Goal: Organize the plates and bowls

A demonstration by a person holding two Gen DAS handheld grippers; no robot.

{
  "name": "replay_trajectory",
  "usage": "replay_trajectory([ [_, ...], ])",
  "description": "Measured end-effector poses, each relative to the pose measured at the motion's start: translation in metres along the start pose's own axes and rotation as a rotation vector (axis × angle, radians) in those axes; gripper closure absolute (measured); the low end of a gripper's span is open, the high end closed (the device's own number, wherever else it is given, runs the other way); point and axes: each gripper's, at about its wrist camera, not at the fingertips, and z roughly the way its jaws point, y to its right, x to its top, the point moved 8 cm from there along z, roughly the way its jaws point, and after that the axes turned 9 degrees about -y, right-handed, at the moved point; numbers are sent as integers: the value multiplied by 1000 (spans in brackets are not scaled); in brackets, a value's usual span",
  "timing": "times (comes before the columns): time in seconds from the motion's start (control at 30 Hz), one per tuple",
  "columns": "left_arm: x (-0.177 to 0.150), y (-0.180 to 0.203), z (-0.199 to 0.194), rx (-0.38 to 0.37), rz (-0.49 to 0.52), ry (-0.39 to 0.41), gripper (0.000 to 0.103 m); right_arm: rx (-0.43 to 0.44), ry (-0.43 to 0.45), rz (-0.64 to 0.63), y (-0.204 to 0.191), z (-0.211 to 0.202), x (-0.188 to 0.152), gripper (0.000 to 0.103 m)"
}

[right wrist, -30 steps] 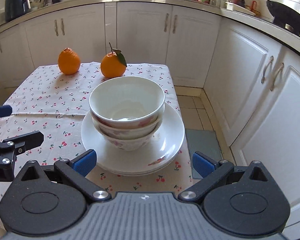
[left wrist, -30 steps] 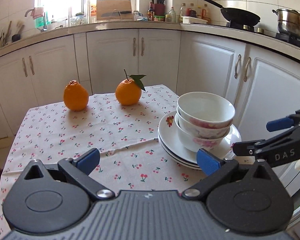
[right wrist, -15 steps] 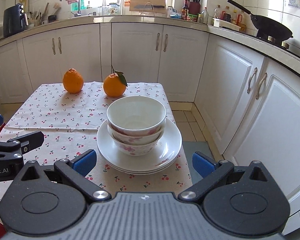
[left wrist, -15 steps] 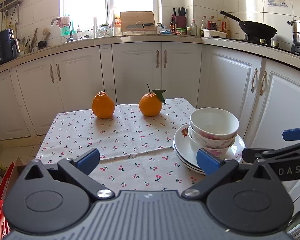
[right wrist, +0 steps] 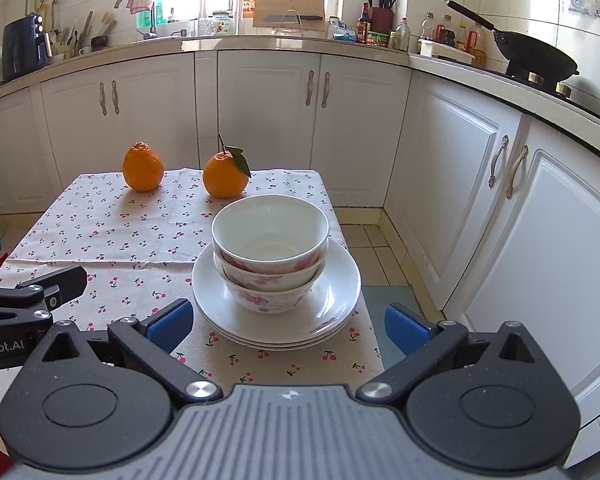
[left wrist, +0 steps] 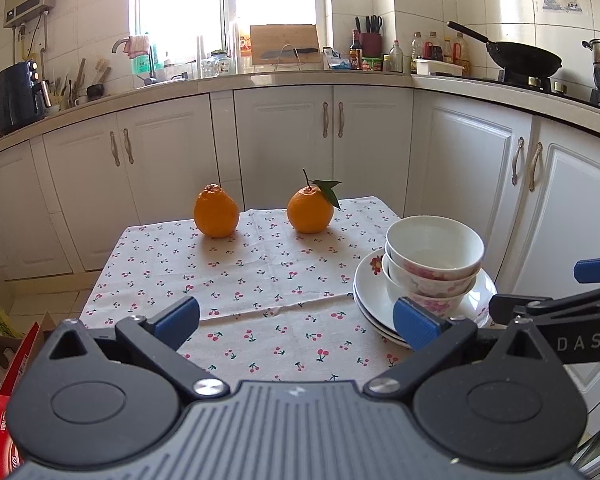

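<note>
Two nested white bowls with pink flowers (right wrist: 271, 240) (left wrist: 434, 258) sit on a stack of white plates (right wrist: 332, 304) (left wrist: 366, 284) at the table's near right corner. My right gripper (right wrist: 288, 326) is open and held back just short of the plates, nothing between its fingers. Off to the left of the stack, my left gripper (left wrist: 296, 320) is also open and empty above the cherry-print tablecloth (left wrist: 260, 280). Each gripper's fingers show at the edge of the other's view.
Two oranges (left wrist: 216, 212) (left wrist: 310, 210) stand at the table's far edge. White cabinets (right wrist: 480, 184) and a counter wrap around the back and right, with a wok (right wrist: 536, 58) on the stove. Cardboard boxes (left wrist: 4, 340) lie on the floor at the left.
Both grippers have pulled back and up from the table; the bowls and plates look smaller and farther away. The stack has not moved, and both grippers stayed open.
</note>
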Motion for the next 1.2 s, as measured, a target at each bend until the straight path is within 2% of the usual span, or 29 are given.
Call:
replay_trajectory([
  [1.2,1,0,-1,4,-7,-6,1,-10,15,2,3,-4,0,0],
])
